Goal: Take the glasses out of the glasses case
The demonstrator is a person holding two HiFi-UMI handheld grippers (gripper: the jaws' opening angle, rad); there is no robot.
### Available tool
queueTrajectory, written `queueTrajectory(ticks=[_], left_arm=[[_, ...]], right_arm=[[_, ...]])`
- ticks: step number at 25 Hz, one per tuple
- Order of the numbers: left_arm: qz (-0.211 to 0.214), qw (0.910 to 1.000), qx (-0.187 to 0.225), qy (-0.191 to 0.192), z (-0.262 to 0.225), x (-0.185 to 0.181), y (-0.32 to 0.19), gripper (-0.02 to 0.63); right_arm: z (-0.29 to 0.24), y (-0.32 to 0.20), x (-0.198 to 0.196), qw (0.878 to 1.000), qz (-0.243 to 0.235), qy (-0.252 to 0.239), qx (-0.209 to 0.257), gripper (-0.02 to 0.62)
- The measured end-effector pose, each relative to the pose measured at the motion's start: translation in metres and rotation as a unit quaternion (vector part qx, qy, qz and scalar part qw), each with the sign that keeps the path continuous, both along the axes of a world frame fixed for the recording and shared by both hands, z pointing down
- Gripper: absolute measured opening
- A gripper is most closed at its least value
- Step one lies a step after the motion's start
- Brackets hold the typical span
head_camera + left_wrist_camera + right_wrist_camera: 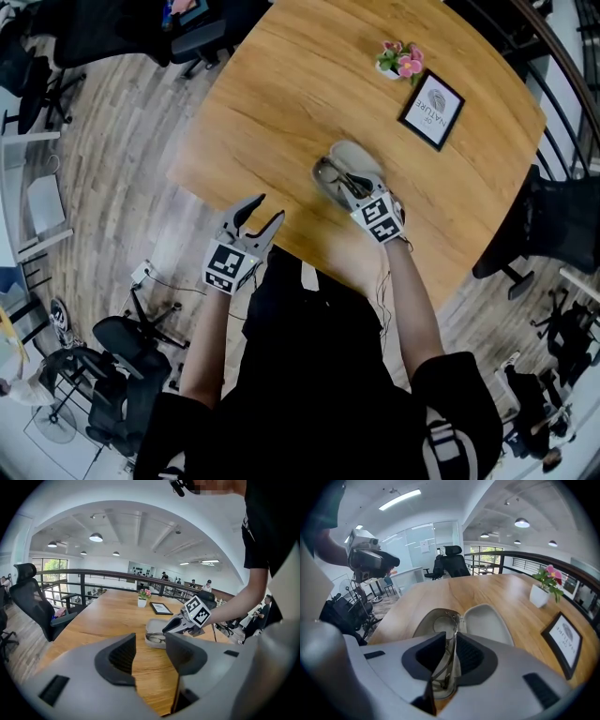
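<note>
Your right gripper [352,184] is pinching the folded glasses [450,637] between its pads, right over the open glasses case [486,620] lying on the wooden surface [309,84]. Your left gripper [268,208] is hovering spread and empty at the surface's near edge, apart from the case. The right gripper's body is hiding the glasses' lower end, so you cannot tell whether they are touching the case.

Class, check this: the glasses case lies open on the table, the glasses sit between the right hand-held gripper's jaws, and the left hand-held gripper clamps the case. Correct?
Not quite. The left hand-held gripper clamps nothing: the left gripper view shows its jaws apart and empty, short of the glasses case. The rest holds.
</note>
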State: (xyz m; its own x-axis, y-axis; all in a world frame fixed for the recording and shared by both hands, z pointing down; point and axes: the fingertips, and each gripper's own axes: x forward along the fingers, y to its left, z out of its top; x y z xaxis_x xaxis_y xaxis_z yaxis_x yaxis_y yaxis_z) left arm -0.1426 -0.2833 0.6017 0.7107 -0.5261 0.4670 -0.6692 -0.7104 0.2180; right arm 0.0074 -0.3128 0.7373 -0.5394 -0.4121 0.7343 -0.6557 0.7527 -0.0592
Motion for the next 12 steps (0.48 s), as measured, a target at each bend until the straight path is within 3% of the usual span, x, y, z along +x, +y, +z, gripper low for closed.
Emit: queueTrajectory(ticks=[12], left_arm=[[0.006, 1.0, -0.002, -0.002, -0.001, -0.009, -0.008, 0.204]], right_arm=[[0.017, -0.009, -0.002, 0.999, 0.015, 0.035, -0.02, 0.031]])
